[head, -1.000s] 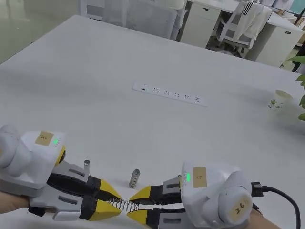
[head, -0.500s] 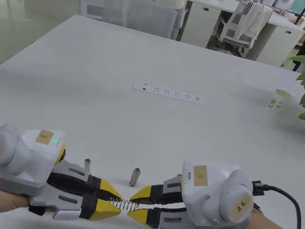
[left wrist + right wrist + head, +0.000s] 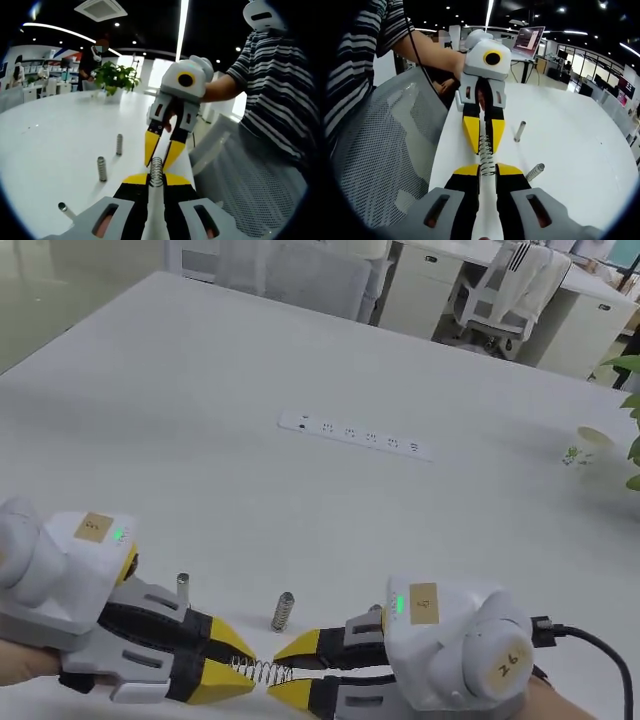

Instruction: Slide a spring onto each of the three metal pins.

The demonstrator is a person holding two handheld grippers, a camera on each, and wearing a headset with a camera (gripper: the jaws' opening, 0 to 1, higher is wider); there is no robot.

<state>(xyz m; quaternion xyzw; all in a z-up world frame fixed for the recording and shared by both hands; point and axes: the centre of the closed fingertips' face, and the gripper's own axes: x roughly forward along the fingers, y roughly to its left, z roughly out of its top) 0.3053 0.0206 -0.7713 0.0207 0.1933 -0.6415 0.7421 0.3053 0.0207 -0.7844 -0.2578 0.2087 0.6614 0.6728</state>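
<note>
Left hand-held gripper (image 3: pixel 243 665) and right hand-held gripper (image 3: pixel 277 673) each clamp 1 end of the spring (image 3: pixel 259 671) (horizontal).

table (image 3: pixel 200 390) white | power strip (image 3: pixel 355 437) white | shirt (image 3: pixel 270 75) striped (dark on pale) | plant (image 3: pixel 115 77) green | spring (image 3: pixel 258 671) silvery

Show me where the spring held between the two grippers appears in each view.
Head view: the held spring lies at bottom centre.
Left gripper view: the held spring is below centre.
Right gripper view: the held spring is just below centre.
Shared landmark: the spring-covered pin near it.
</note>
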